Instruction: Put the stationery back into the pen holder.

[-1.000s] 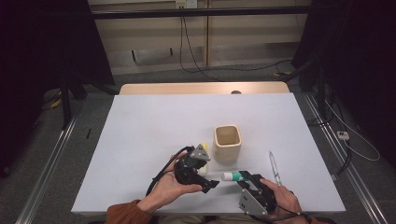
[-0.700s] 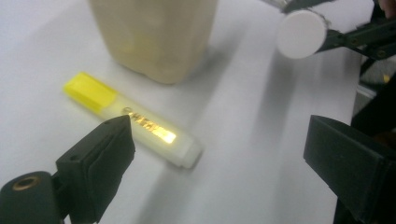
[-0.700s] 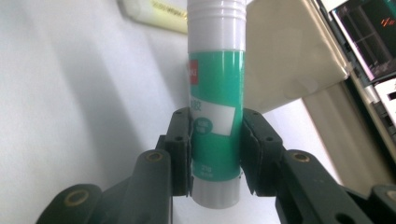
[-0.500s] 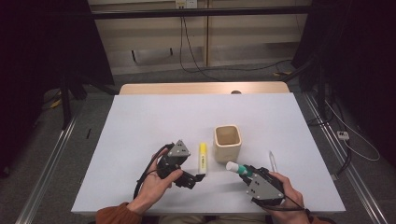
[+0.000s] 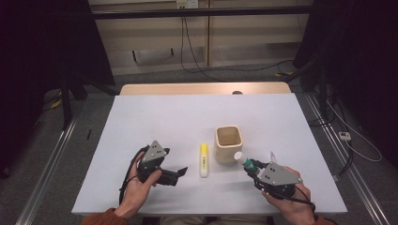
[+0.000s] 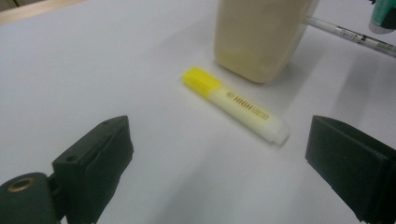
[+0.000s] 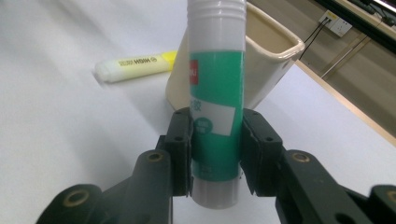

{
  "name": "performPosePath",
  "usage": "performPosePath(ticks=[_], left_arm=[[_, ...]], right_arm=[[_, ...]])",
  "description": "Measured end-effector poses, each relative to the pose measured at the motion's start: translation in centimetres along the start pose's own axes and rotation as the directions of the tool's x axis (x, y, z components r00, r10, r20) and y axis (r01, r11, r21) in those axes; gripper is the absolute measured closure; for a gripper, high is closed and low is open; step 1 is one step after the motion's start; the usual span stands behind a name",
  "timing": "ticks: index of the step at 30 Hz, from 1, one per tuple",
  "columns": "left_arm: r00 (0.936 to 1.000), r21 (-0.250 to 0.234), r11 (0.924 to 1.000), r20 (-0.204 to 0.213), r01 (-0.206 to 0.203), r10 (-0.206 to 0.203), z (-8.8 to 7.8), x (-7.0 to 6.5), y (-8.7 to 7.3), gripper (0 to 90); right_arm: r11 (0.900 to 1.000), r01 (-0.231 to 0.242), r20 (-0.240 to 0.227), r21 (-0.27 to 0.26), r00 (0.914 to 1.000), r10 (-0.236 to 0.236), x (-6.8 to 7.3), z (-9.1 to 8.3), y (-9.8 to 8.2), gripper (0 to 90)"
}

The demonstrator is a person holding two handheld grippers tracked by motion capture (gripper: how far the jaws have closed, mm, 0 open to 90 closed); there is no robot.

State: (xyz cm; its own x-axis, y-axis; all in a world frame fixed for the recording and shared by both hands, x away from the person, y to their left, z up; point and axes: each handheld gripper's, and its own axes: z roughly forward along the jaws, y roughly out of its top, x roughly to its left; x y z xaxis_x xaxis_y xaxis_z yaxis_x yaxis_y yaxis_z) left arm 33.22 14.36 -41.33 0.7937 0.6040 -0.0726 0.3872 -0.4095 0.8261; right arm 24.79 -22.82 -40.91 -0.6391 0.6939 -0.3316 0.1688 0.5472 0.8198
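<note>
One glue stick (image 7: 215, 93) is clamped in the right tongs (image 5: 254, 174) near the tabletop's front edge, its long axis tilted up toward the cup (image 5: 228, 143) just beyond; the left tongs (image 6: 224, 168), just opened wide and empty, face the highlighter (image 6: 236, 105)

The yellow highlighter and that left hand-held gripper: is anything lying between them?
No. In the left gripper view, bare white table separates the open left hand-held gripper from the yellow highlighter; the high view agrees.
</note>
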Motion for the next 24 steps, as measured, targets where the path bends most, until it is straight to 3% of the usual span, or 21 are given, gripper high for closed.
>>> performPosePath(ticks=[4, 9, 15, 18, 24], left_arm=[[0.9999, -0.027, 0.9996, -0.013, 0.005, -0.005, -1.0, 0.7, -1.2, 7.1], [0.9973, -0.069, 0.9957, -0.035, 0.062, -0.064, -1.6, 1.0, -2.4, 7.1], [0.9953, -0.069, 0.9968, -0.085, 0.04, -0.045, -2.8, 1.0, -2.9, 7.1], [0.9936, -0.079, 0.9934, -0.071, 0.083, -0.088, -2.6, 1.0, -3.4, 7.1], [0.9921, -0.111, 0.9927, -0.111, 0.046, -0.059, -3.1, 0.9, -3.4, 7.1]], right_arm=[[0.999, -0.032, 0.001, -0.004, 0.9995, 0.032, -0.4, -0.2, 0.2, 67.2], [0.996, -0.086, -0.015, -0.026, 0.9962, 0.085, -1.1, -0.1, 0.7, 67.2], [0.984, -0.165, -0.042, -0.061, 0.9858, 0.163, -2.2, -0.3, 1.4, 67.2], [0.978, -0.196, -0.053, -0.072, 0.9798, 0.193, -2.8, -0.3, 1.5, 67.2], [0.963, -0.248, -0.05, -0.107, 0.9686, 0.244, -4.0, -0.2, 1.9, 67.2]])
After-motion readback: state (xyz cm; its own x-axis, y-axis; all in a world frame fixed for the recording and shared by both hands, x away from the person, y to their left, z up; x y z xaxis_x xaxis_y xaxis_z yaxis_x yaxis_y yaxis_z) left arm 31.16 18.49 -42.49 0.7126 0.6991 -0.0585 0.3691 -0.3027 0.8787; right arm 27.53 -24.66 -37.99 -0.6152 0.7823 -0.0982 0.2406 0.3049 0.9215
